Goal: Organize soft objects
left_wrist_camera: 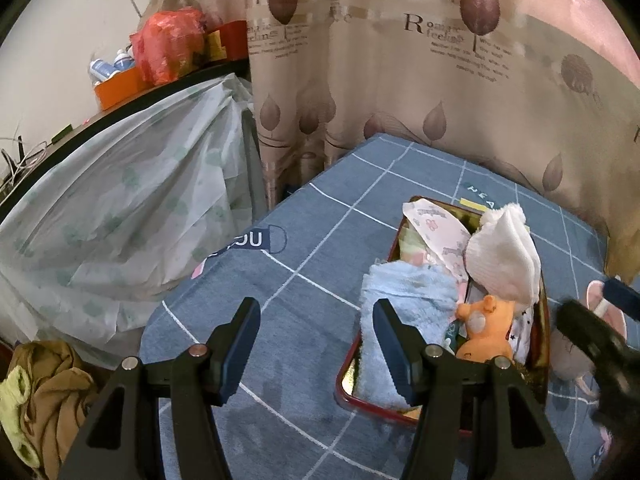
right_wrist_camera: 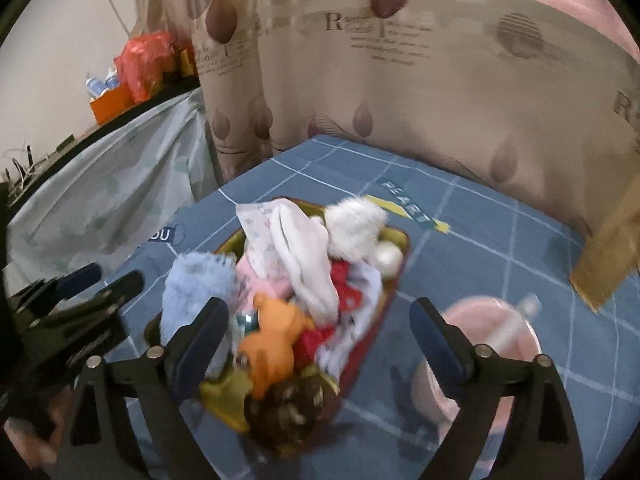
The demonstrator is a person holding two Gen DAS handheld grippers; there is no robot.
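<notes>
A red-rimmed tray (left_wrist_camera: 347,368) stands on the blue checked bedsheet, piled with soft things: a light blue towel (left_wrist_camera: 404,300), an orange plush toy (left_wrist_camera: 486,332), a white knit cloth (left_wrist_camera: 504,256) and printed pink cloth (left_wrist_camera: 436,232). The same tray (right_wrist_camera: 368,332) shows in the right wrist view with the towel (right_wrist_camera: 196,288) and the plush (right_wrist_camera: 272,344). My left gripper (left_wrist_camera: 316,344) is open and empty, just left of the tray. My right gripper (right_wrist_camera: 320,332) is open and empty, held above the tray's near end. A pink soft item (right_wrist_camera: 496,332) lies right of the tray.
A leaf-print curtain (left_wrist_camera: 380,80) hangs behind the bed. A plastic-covered table (left_wrist_camera: 120,200) with an orange box (left_wrist_camera: 120,88) and a red bag (left_wrist_camera: 168,44) stands at the left. Crumpled brown clothes (left_wrist_camera: 48,392) lie at the lower left. A brown paper bag (right_wrist_camera: 608,248) is at the right.
</notes>
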